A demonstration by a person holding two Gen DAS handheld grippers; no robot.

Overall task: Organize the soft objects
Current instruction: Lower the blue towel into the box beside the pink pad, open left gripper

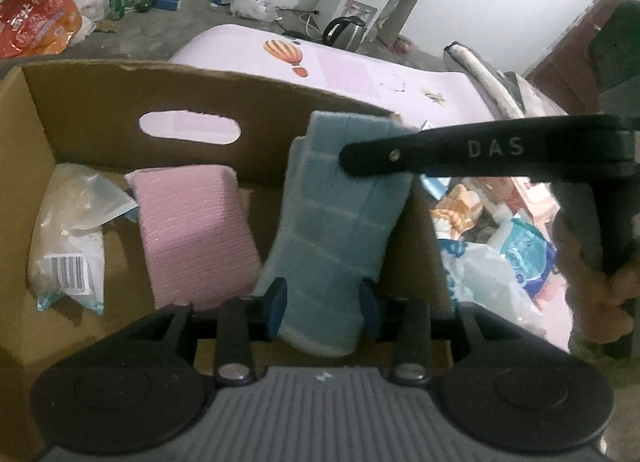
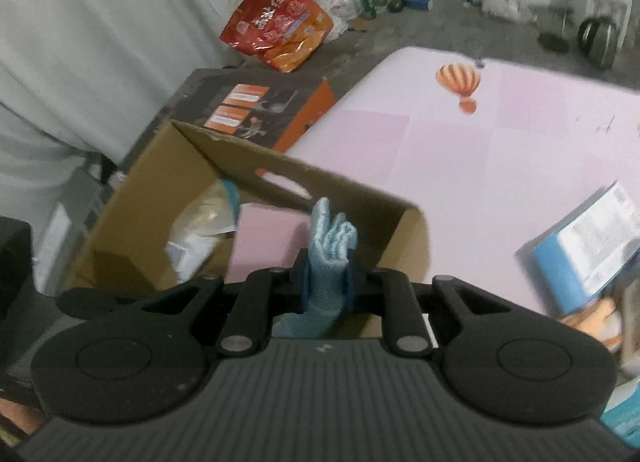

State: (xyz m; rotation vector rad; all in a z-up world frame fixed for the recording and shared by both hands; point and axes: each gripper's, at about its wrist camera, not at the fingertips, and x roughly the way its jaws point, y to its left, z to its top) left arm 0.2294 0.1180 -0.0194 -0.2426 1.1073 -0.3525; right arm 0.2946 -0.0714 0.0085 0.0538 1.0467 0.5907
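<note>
A folded blue towel [image 1: 340, 221] stands on end at the right end of an open cardboard box [image 1: 80, 109]. It leans on the box's far wall. My left gripper [image 1: 323, 304] is open, its blue pads on either side of the towel's lower end. My right gripper [image 1: 352, 159] reaches in from the right at the towel's upper part. In the right wrist view my right gripper [image 2: 328, 282] is shut on the blue towel [image 2: 332, 238] over the box [image 2: 360, 189]. A folded pink cloth [image 1: 196, 238] and a clear plastic pack [image 1: 68, 246] lie in the box, to the left.
The box rests beside a pink mat [image 2: 480, 165] with a balloon print. Several packaged goods [image 1: 500, 246] are piled right of the box. A blue carton [image 2: 584, 250] lies on the mat. A kettle [image 1: 344, 31], a red bag [image 1: 36, 17] and bottles stand farther back.
</note>
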